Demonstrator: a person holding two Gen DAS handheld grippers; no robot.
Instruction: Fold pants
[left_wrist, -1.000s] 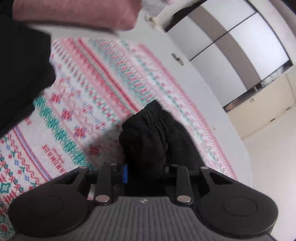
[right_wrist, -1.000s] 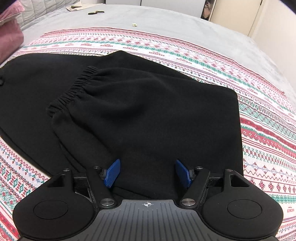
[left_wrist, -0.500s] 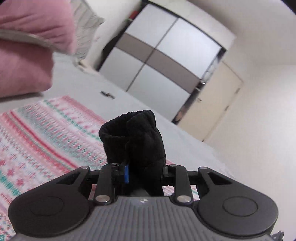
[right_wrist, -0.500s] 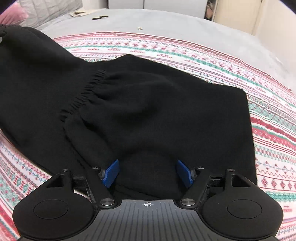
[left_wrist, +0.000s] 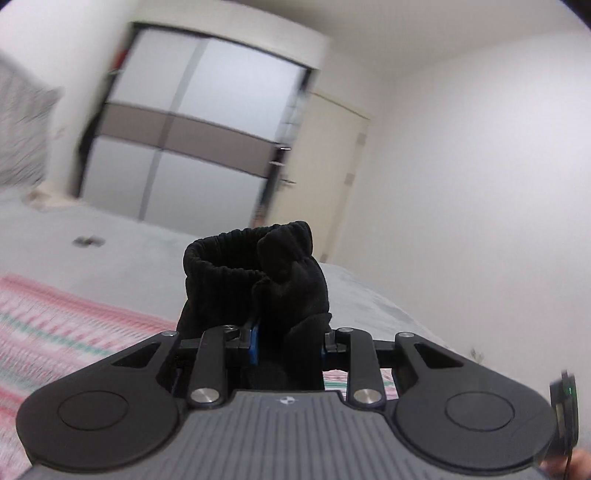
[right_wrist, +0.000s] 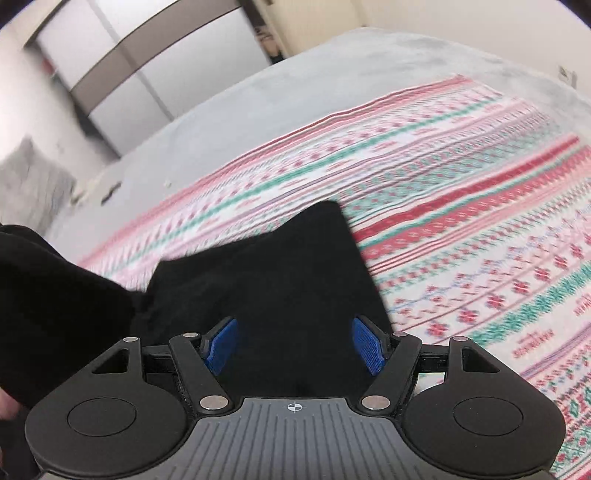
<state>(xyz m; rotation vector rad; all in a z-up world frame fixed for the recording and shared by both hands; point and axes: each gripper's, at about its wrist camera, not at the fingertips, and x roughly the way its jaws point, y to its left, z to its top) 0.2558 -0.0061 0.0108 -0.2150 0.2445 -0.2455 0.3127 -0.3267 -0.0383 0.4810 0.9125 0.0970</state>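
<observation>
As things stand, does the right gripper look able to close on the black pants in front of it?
Probably yes. The right gripper is open, its blue pads spread wide, and the black pants already lie between them with nothing else in the gap. The left gripper grips another bunch.

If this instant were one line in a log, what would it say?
task: fold pants | left gripper: shut on pants, raised above bed | right gripper: open, pants between fingers | surface: patterned blanket

grey bed (right_wrist: 332, 70) carries a patterned blanket (right_wrist: 461, 221) under black pants (right_wrist: 288, 280).
</observation>
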